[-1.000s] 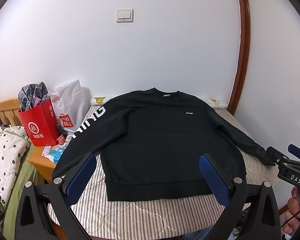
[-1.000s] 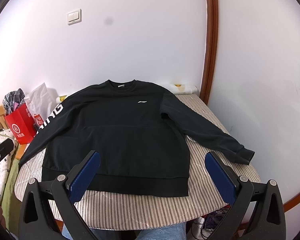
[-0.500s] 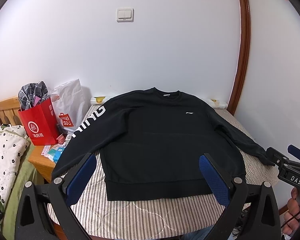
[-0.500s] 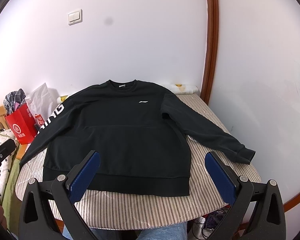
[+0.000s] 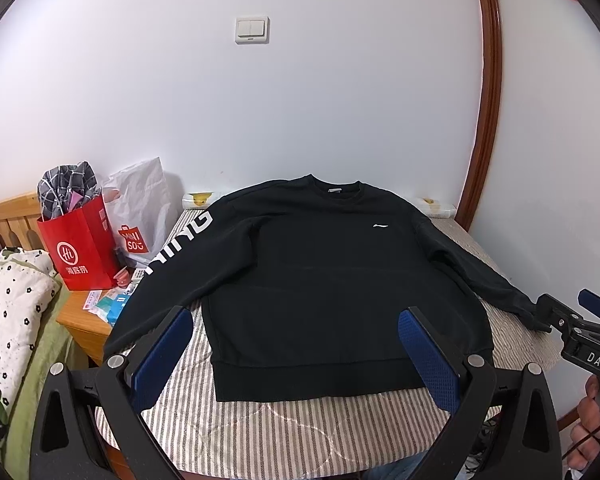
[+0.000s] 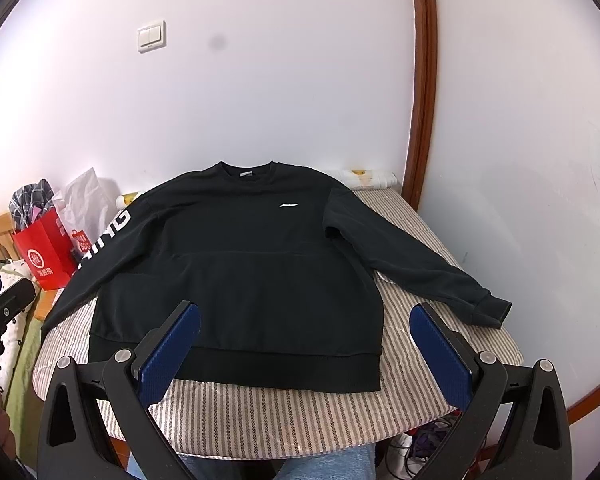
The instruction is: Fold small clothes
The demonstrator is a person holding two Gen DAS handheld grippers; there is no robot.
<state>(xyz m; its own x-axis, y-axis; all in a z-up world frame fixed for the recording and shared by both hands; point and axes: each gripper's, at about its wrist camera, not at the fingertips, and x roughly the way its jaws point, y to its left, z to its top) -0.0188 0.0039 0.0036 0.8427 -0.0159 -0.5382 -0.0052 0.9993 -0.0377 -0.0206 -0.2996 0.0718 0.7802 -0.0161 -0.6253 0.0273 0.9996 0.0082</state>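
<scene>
sweatshirt (image 6: 236,264) flat, left cuff – off-edge, unseen

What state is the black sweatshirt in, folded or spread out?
Spread out: the black sweatshirt lies flat, front up, both sleeves extended sideways, hem straight.

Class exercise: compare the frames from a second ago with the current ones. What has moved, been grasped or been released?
Nothing has visibly changed. The sweatshirt lies spread flat on the striped cover, unfolded, and the left gripper and right gripper hover open near its hem, gripping nothing.
</scene>
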